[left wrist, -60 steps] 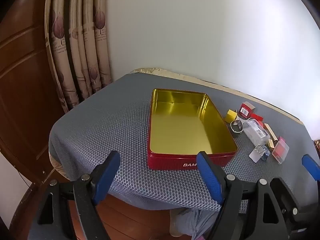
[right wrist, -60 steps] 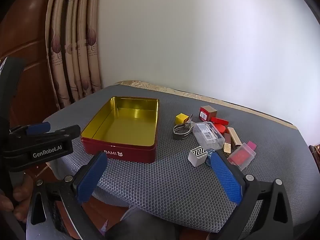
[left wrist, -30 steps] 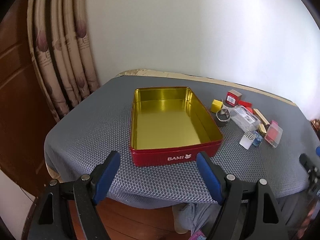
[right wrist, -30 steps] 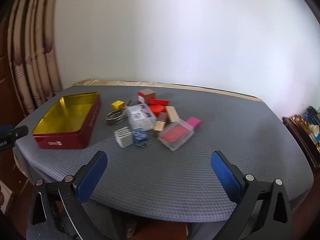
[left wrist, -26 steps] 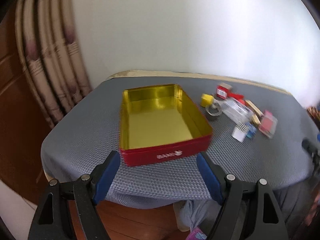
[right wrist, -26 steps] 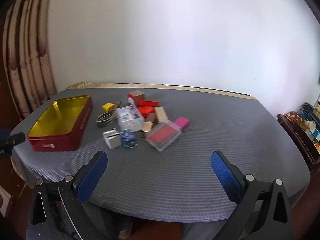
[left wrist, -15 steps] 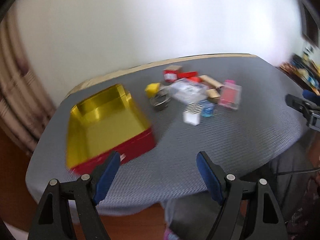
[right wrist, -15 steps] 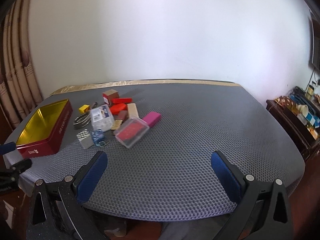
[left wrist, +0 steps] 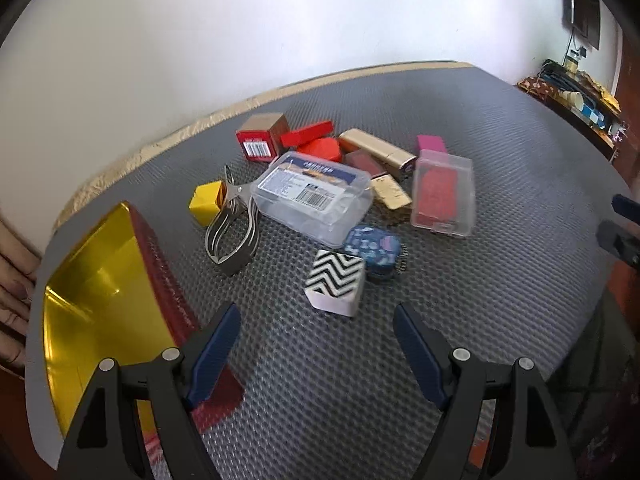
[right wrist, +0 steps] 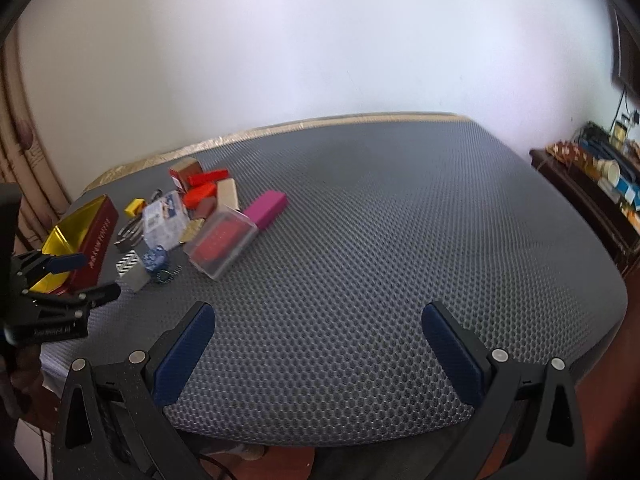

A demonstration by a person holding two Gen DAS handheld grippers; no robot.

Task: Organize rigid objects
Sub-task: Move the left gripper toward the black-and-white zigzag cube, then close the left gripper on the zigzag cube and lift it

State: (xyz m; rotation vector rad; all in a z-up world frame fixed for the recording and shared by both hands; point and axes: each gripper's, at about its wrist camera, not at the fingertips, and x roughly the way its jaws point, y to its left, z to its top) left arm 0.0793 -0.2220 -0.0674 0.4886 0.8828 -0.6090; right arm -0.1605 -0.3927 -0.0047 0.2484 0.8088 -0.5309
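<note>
Left gripper (left wrist: 316, 344) spread wide, holding nothing, hovering above honeycomb-textured grey mat (left wrist: 500, 280); right gripper (right wrist: 318, 334) likewise wide and empty over bare mat. Just beyond the left pads (left wrist: 212, 350): white block with black zigzag top (left wrist: 336, 282), touching a small blue patterned pouch (left wrist: 374, 246). Behind these, a clear plastic case with barcode label (left wrist: 316, 196), print too small to read; a clear box holding something red (left wrist: 442, 194); metal clip (left wrist: 232, 232); yellow cube (left wrist: 206, 202); gold bar (left wrist: 378, 152); pink block (left wrist: 432, 144). At left, an open red tin with gold interior (left wrist: 100, 312).
</note>
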